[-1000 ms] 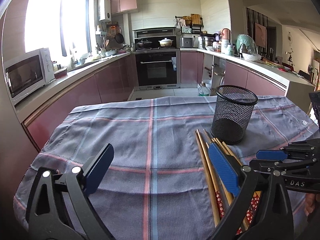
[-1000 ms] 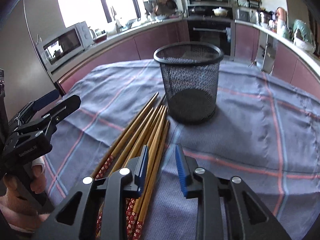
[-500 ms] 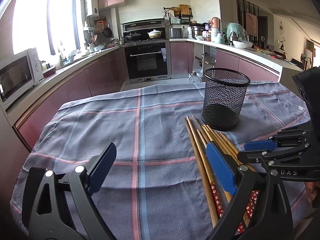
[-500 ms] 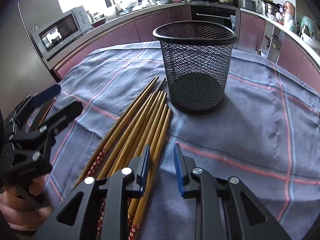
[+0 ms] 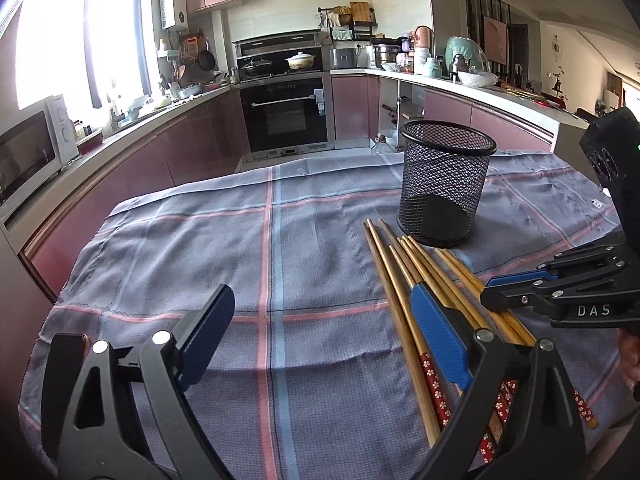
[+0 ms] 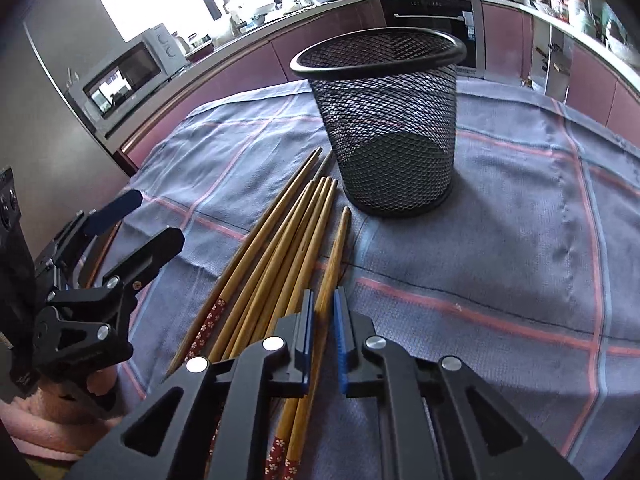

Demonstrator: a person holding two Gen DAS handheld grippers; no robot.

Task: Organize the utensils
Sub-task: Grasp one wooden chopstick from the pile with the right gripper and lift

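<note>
Several wooden chopsticks (image 6: 276, 256) with red flowered ends lie side by side on the checked cloth, tips pointing at a black mesh cup (image 6: 384, 120). The cup stands upright and empty. My right gripper (image 6: 323, 340) has closed on the rightmost chopstick (image 6: 334, 264), which sits between the blue pads. In the left wrist view the chopsticks (image 5: 404, 280) lie at right, the cup (image 5: 444, 188) behind them, and the right gripper (image 5: 516, 288) comes in from the right. My left gripper (image 5: 320, 328) is wide open and empty above the cloth, left of the chopsticks.
The table is covered by a grey-blue checked cloth (image 5: 240, 248). Kitchen counters with a microwave (image 5: 28, 152) and an oven (image 5: 284, 116) stand beyond the table. The left gripper shows at the left of the right wrist view (image 6: 120, 240).
My right gripper has moved forward and down, and its jaws have narrowed onto the rightmost chopstick. My left gripper has shifted slightly, still wide open.
</note>
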